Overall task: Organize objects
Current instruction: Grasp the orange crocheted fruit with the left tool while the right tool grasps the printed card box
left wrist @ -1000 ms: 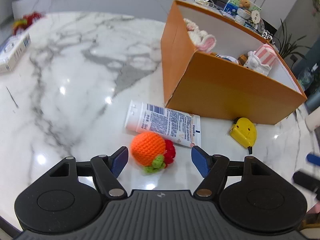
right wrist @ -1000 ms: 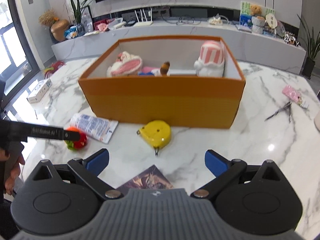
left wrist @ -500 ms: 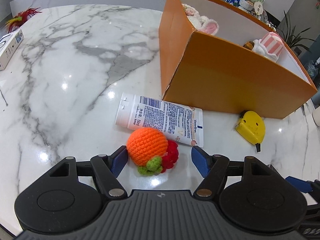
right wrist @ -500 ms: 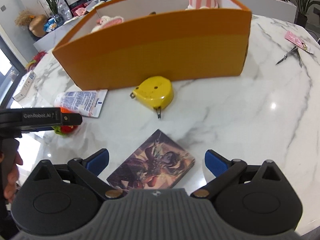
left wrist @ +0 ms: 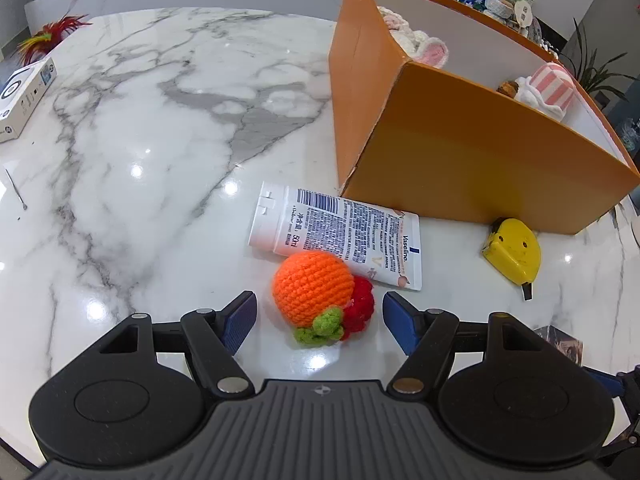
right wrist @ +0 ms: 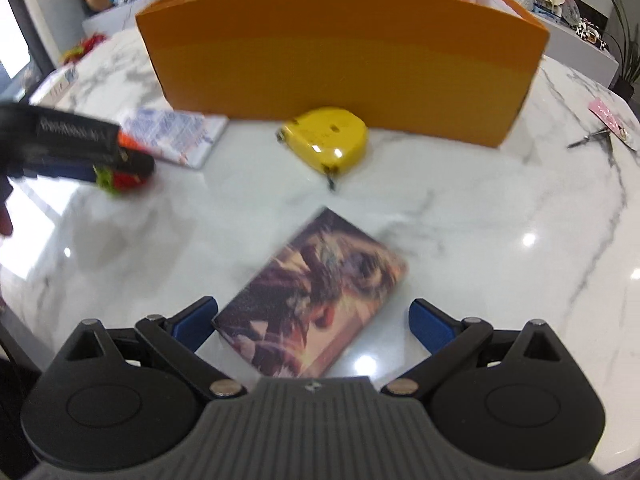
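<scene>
Tools first. The left tool (left wrist: 319, 318) stands open, its blue pads either side of the crochet fruit (left wrist: 320, 292), neither pad touching it; the left pad (left wrist: 240, 316) has only a narrow gap to the yarn, the right pad a wider one. The right tool (right wrist: 312, 322) is likewise open, low over the picture card (right wrist: 312, 300), which lies flat on the counter (left wrist: 160, 120) and skewed to the line of the jaws. Its view is blurred, so contact between the left pad and the card's near corner cannot be confirmed.

Step in hand, as judged: each tool is set to pick up one loose item for the orange box (left wrist: 480, 160).

Recommendations for the fruit: centre the tool, since the toy sits off to the left, then close on the round orange body rather than on the red and green trim, which would likely squash and slip. The yarn is soft, so a moderate squeeze should hold it.

Recommendations for the card: it is thin and flat, with little edge to catch. Square the jaws to its two long edges before closing, or tip one edge up first. Pads scraping the polished marble are the likely fault.

Beyond the fruit, the lotion tube (left wrist: 340, 236) lies touching or just behind it; lift the toy straight up to avoid dragging the tube. The yellow tape measure (right wrist: 326, 140) sits close against the box's front wall. The box already holds soft toys, leaving room between them, as far as can be seen.
</scene>
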`<state>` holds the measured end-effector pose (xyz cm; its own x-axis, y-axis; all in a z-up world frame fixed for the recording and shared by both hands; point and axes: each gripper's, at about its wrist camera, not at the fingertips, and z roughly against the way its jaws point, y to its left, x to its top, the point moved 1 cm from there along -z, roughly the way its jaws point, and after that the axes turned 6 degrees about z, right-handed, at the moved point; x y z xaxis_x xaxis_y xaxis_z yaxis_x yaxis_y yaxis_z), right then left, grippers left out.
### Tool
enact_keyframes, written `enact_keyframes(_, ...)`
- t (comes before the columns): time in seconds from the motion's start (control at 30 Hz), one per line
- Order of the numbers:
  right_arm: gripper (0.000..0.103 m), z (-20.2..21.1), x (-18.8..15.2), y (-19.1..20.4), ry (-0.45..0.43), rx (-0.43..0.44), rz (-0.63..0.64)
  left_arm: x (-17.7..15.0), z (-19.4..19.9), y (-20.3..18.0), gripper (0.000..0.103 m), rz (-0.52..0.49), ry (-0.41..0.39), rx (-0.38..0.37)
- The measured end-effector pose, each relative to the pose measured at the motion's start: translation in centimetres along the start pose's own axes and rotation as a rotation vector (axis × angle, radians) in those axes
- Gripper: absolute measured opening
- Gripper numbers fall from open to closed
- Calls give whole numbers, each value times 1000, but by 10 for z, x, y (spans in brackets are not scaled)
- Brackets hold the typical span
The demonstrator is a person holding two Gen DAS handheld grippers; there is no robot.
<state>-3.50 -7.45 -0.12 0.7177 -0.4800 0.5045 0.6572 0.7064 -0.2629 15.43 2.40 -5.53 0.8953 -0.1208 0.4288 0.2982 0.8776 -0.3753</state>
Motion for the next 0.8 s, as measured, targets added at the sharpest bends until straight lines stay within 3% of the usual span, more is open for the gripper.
enact_keyframes(0.13,102,6,-5,-17,-12,-33,-20,2,0,0,82,17,3,2)
enact_keyframes(0.23,102,5,-2,-23,-31,-8,-77,2,-1,-2,82,22,2,-7)
enact_keyframes(0.47,101,3,4,-12,-51,4,-79,0,-2,-8,88,-16,-4,3)
enact_keyframes(0.6,92,0,3,-15,-47,1,-100,0,-2,-8,87,-10,-1,2)
enact_keyframes(0.8,82,2,3,-16,-54,-32,-93,-2,-1,-9,70,-43,-3,40)
